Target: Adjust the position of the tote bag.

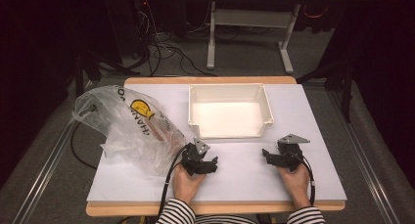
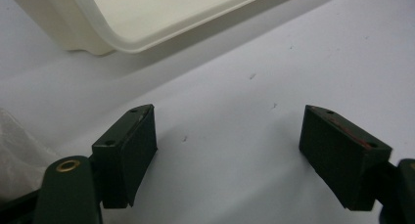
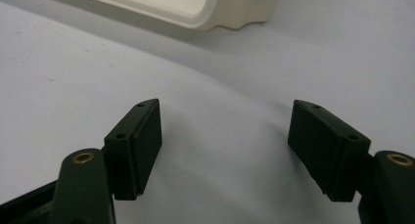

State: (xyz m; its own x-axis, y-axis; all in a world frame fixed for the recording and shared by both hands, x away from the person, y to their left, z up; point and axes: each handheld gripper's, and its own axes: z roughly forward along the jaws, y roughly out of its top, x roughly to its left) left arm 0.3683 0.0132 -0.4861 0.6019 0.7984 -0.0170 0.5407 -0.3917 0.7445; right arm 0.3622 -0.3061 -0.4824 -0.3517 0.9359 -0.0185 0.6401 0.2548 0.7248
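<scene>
On the table (image 1: 235, 177), left gripper (image 1: 199, 161) and right gripper (image 1: 280, 158) rest open, empty. Plastic bag (image 1: 129, 126) at ten o'clock in the high view; gripper views add the tray's (image 1: 230, 89) rim up close.

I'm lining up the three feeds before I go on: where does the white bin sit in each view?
High view: the white bin stands at the middle of the table's far half, beyond both grippers.
Left gripper view: its corner and rim run along the top left, above the open jaws.
Right gripper view: its corner lies at the top centre, reaching left.
Shared landmark: the pale table top under the bin and the jaws.
</scene>
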